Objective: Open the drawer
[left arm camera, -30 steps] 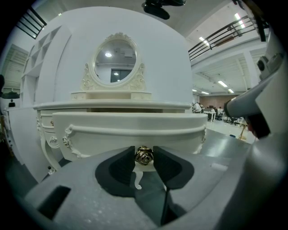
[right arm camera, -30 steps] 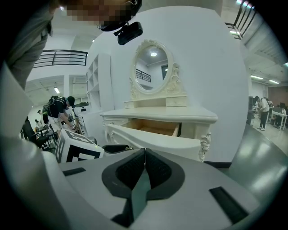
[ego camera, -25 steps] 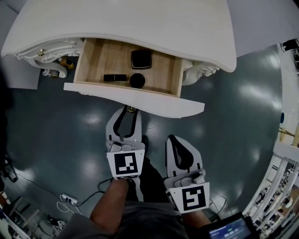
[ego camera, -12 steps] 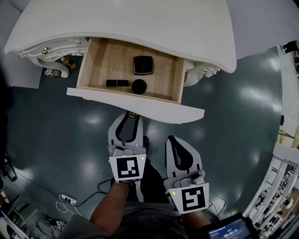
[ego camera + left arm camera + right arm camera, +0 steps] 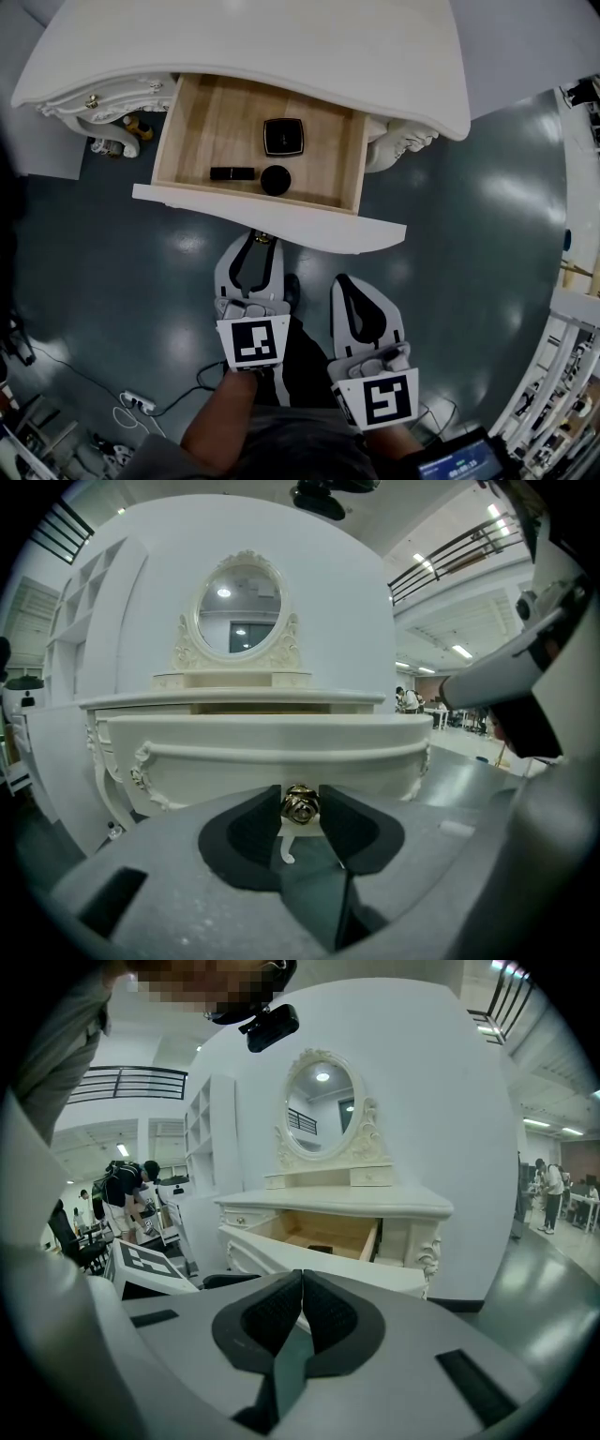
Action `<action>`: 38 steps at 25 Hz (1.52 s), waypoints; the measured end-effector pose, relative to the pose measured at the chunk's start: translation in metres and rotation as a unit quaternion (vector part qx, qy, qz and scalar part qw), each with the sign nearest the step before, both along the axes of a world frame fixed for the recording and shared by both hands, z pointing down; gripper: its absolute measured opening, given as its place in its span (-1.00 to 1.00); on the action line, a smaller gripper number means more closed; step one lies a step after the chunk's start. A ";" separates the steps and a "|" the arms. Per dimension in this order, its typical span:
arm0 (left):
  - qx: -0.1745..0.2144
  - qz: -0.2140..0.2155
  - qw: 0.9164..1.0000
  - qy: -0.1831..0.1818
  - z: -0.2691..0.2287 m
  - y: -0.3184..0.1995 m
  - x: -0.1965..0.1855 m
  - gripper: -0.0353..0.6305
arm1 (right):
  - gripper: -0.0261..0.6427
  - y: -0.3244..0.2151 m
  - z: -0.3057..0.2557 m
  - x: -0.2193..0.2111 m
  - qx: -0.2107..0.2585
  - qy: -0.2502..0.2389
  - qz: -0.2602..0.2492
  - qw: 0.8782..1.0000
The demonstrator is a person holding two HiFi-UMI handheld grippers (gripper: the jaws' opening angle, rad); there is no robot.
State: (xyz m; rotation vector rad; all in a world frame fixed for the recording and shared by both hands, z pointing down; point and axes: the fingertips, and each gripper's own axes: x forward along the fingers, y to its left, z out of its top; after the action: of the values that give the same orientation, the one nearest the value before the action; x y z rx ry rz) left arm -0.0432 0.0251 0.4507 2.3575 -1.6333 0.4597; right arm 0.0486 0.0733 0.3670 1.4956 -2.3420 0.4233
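Note:
The white dressing table's drawer stands pulled out, its wooden inside showing. My left gripper is shut on the small gold knob at the middle of the drawer front; both dark pads press on the knob's sides. In the head view the knob peeks out just below the front panel. My right gripper hangs to the right, a little short of the drawer, its jaws shut with nothing between them.
Inside the drawer lie a black square case, a black bar and a round black lid. The table top overhangs the drawer's back. An oval mirror stands on the table. Glossy grey floor surrounds me.
The drawer has slid further out of the table toward me, drawn by my left gripper on the knob. The right gripper has stayed where it was.

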 end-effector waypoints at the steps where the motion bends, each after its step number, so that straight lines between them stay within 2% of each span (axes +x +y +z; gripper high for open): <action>1: -0.001 0.000 1.000 -0.001 0.000 0.000 0.000 -0.49 | -0.88 0.000 0.000 0.000 0.000 0.000 -0.001 1.000; 27: -0.015 -0.004 1.000 -0.008 0.002 0.001 0.000 -0.49 | -0.88 -0.015 -0.009 0.004 0.007 -0.002 -0.005 1.000; 38: 0.004 0.006 1.000 -0.005 -0.015 0.007 -0.001 -0.41 | -0.88 -0.011 -0.016 0.003 0.012 0.004 0.000 1.000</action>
State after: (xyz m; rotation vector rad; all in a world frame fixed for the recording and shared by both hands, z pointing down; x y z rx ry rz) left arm -0.0439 0.0318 0.4357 2.3754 -1.6299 0.4700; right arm 0.0513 0.0623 0.3512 1.5057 -2.3485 0.3897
